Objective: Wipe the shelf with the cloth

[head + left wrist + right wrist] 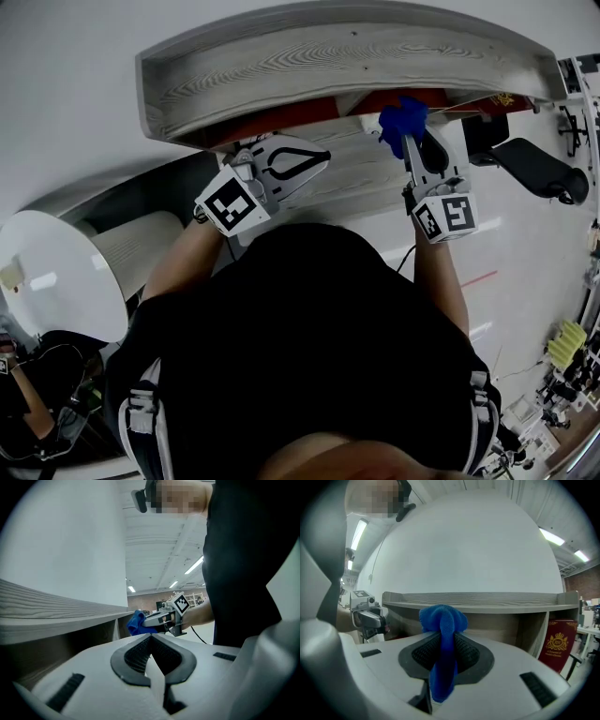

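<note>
A grey wood-grain shelf (309, 61) hangs on the white wall, and its top board (473, 599) runs across the right gripper view. My right gripper (411, 141) is shut on a bunched blue cloth (403, 117), held just in front of the shelf's lower opening. The cloth (443, 620) sticks up between the jaws of that gripper (443, 639) and hangs down behind them. My left gripper (314, 159) is shut with nothing in it, a little left of the cloth and below the shelf's front edge. From the left gripper (151, 639), the cloth (136, 622) shows ahead beside the shelf (56, 613).
A red book (557, 641) stands in the shelf's lower right compartment, and red covers (281, 117) show under the top board. A white round table (56, 272) stands at the left. A black chair (539, 169) is at the right, beyond the shelf's end.
</note>
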`<state>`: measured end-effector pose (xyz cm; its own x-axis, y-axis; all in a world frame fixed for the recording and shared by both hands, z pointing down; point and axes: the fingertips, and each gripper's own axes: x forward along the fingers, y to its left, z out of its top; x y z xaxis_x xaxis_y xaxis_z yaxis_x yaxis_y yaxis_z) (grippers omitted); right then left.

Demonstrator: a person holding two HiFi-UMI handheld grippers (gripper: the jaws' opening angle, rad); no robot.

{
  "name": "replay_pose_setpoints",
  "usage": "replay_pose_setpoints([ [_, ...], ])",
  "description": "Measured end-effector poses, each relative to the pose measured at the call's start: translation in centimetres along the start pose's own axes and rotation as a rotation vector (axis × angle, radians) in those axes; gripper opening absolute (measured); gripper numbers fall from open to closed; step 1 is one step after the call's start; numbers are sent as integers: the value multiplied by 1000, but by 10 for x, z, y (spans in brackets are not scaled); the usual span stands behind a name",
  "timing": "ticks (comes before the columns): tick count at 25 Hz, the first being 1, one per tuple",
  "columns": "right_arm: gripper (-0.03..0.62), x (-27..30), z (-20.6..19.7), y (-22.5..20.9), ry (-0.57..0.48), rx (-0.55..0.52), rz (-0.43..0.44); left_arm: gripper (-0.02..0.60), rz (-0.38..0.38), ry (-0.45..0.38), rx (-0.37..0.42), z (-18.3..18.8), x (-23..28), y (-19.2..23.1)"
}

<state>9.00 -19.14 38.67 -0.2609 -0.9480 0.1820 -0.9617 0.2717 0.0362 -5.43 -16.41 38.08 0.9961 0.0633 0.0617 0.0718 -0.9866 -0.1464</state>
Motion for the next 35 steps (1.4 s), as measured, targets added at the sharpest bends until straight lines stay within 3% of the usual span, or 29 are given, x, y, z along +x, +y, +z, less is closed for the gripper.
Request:
replay_pose_setpoints([
  [5,74,-2,-5,-11,-9,5,32,17,71,34,-20,-1,18,5],
  [11,73,-4,-15,-46,-35,19,138,17,190,39,101,15,45,9],
  [17,72,-12,-13,-72,-63,20,249,17,314,102,117,21,65,6],
  [19,72,-13,-11,-74,-72,21,286,17,378,114,94,19,67,5],
  [23,74,-19,-8,-85,-90,21,327,17,470,99,-43,14,82,-4],
  [35,73,-26,-3,-93,-113,12,388,17,547,110,-64,16,91,-20],
])
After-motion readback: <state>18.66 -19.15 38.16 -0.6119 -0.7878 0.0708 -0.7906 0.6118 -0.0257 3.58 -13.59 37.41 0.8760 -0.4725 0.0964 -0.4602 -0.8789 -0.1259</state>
